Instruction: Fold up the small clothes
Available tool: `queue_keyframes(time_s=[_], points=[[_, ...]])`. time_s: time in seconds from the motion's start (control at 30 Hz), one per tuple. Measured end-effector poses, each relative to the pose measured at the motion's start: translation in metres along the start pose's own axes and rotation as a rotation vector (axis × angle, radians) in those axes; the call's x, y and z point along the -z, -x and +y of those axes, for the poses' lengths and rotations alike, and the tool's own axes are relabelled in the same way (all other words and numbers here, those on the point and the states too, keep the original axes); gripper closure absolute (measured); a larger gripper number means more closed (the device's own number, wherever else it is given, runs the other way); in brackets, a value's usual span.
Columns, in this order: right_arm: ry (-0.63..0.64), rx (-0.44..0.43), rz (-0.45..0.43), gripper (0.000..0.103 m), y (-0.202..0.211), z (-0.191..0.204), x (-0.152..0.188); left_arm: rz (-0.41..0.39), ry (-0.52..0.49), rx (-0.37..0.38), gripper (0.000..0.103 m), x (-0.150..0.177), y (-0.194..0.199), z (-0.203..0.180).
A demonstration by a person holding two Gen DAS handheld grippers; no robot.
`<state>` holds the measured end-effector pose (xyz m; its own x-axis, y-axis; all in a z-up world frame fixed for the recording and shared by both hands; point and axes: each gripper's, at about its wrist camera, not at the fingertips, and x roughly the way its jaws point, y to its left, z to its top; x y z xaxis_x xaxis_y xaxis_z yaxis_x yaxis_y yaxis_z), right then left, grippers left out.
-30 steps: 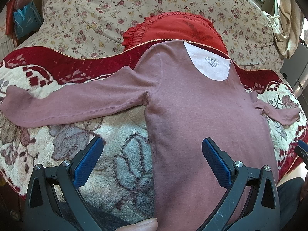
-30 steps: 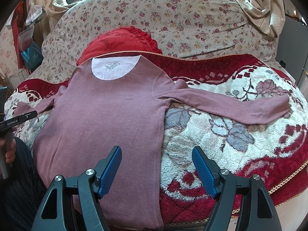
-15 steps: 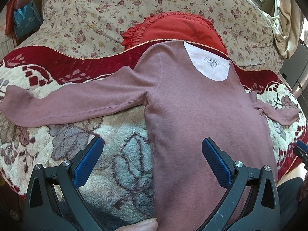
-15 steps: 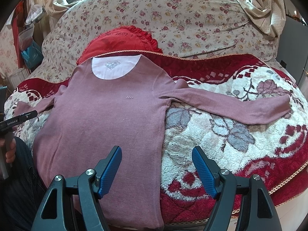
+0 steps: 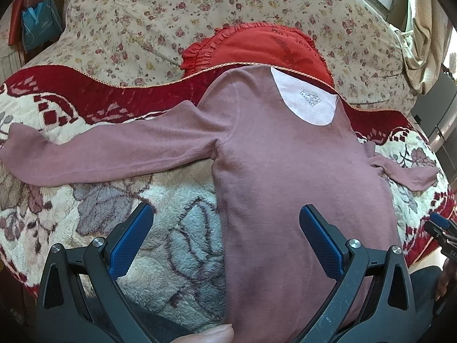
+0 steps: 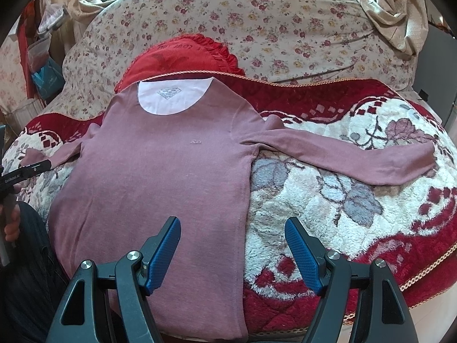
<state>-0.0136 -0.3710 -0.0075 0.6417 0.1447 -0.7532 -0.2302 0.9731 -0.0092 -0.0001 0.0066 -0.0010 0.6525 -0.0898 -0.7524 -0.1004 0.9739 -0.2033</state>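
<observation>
A mauve long-sleeved shirt (image 5: 285, 177) lies flat, front up, on a red and cream floral blanket (image 5: 85, 200), both sleeves spread out. Its white inner neck patch (image 5: 305, 103) faces the far side. My left gripper (image 5: 225, 237) is open and empty above the shirt's left hem side. My right gripper (image 6: 232, 243) is open and empty above the shirt's (image 6: 160, 177) right hem edge. The right gripper's tip also shows at the far right of the left wrist view (image 5: 441, 225), and the left gripper shows at the left edge of the right wrist view (image 6: 25, 171).
A red frilled cushion (image 5: 265, 48) lies behind the shirt's collar, against a floral-covered backrest (image 6: 271, 23). A beige cloth (image 6: 397, 8) is bunched at the back right. The blanket's trimmed edge (image 6: 422, 271) drops off at the front right.
</observation>
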Motion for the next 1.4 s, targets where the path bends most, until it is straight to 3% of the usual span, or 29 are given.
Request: queue_keyframes(time_s=[0.63,1.13,1.2,1.27,1.4], points=[[-0.008,-0.008,-0.018,0.029,0.006,0.002,-0.001,-0.021,-0.029,0.0,0.0,0.001,0.02,-0.012],[-0.019,-0.012,-0.001,0.029,0.005,0.001,-0.003,0.039,-0.015,-0.017,0.0,0.004,-0.011,-0.005],[-0.048,-0.044,0.012,0.029,0.003,-0.003,-0.009,0.047,-0.006,-0.012,0.0,0.004,-0.013,-0.004],[-0.089,-0.07,-0.029,0.029,0.003,-0.01,-0.027,0.051,-0.006,-0.015,0.0,0.004,-0.015,-0.003],[-0.013,-0.006,-0.133,0.029,-0.004,-0.002,-0.064,0.067,-0.004,-0.036,0.0,0.004,-0.021,-0.003]])
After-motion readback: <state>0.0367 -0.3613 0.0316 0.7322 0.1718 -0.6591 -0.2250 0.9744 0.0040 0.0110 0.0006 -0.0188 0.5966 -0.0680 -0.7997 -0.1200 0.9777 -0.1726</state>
